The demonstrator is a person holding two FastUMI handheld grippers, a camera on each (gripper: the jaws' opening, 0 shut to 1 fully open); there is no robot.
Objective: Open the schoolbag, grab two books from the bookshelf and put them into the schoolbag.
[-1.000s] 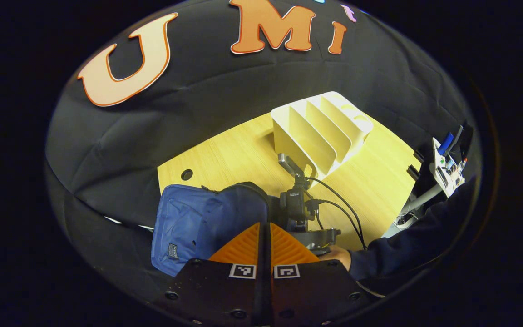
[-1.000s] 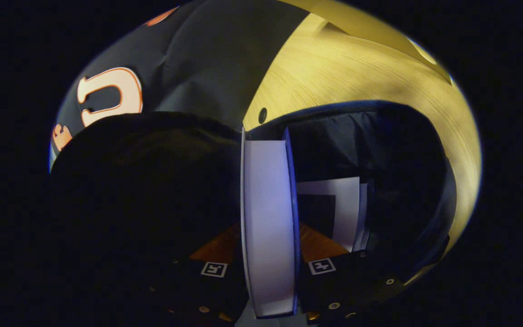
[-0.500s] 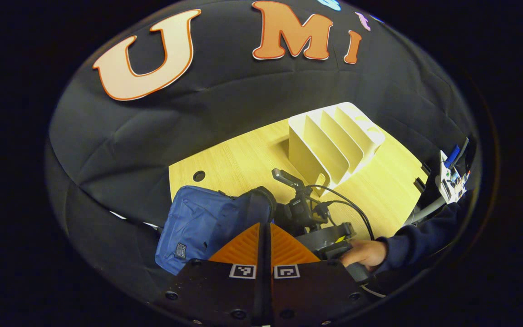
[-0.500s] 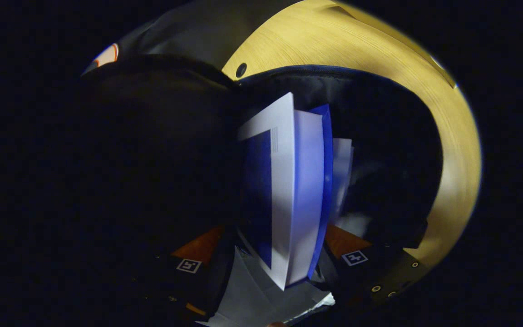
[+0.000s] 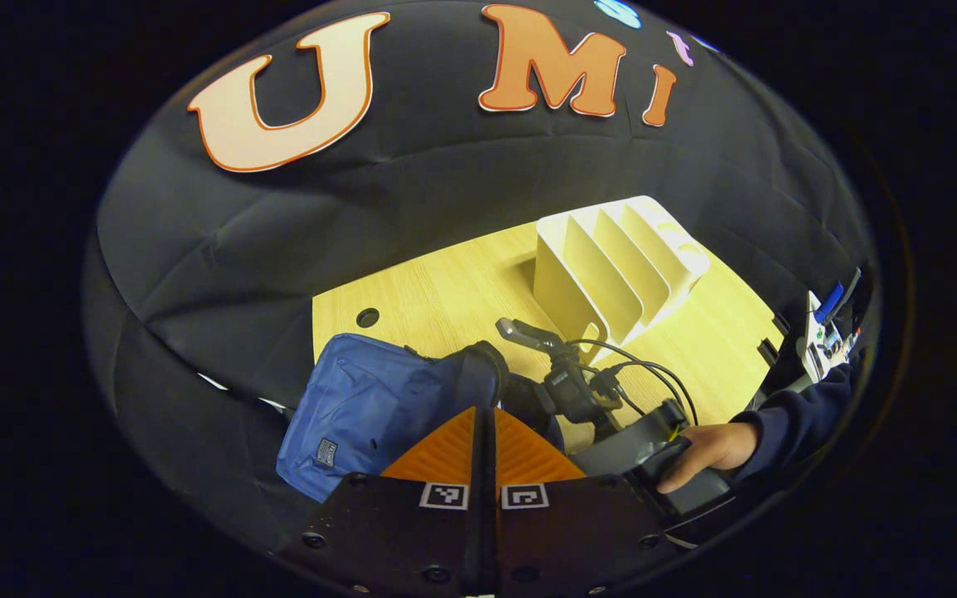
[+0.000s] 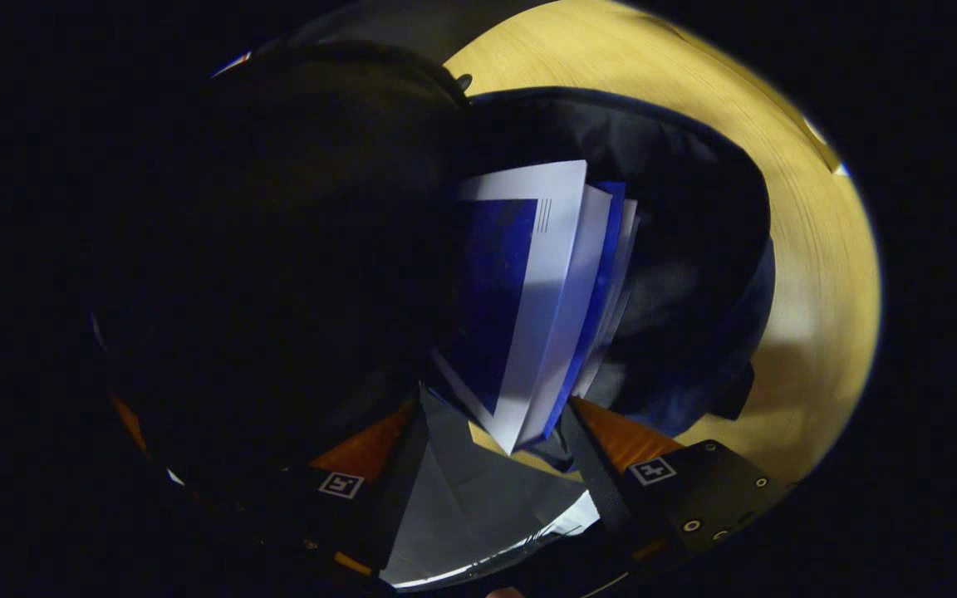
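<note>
Left gripper view, left to right:

- Schoolbag (image 5: pixel 370 415): blue, lying at the near left corner of the table (image 5: pixel 445 291). I see its outer face; its mouth faces away from my camera and I cannot see into it from here.
- Left gripper (image 5: pixel 484 432): jaws fully together, nothing between them, raised above the bag's near edge. Whether the tips touch the fabric I cannot tell.
- Right gripper (image 5: pixel 578 390): its front end is hidden behind the bag's rim and my own fingers. A hand (image 5: pixel 707 448) grips its handle; the sleeve (image 5: pixel 794 415) is cut off at the edge.
- Bookshelf (image 5: pixel 620 266): white, slotted, well apart from the bag at the far right of the table; the slots I can see hold nothing. Bare tabletop lies between shelf and bag.

Right gripper view, left to right:

- Bag flap (image 6: pixel 279 249): too dark to make out detail.
- Books (image 6: pixel 545 291): two, blue and white, leaning together inside the open bag (image 6: pixel 694 166); the rear one is mostly covered by the front one.
- Right gripper (image 6: pixel 495 448): jaws wide apart, holding nothing. The books' lower corner sits in the gap; I cannot tell whether either finger touches it.
- Bare table curves along the right, beyond the bag's rim.
</note>
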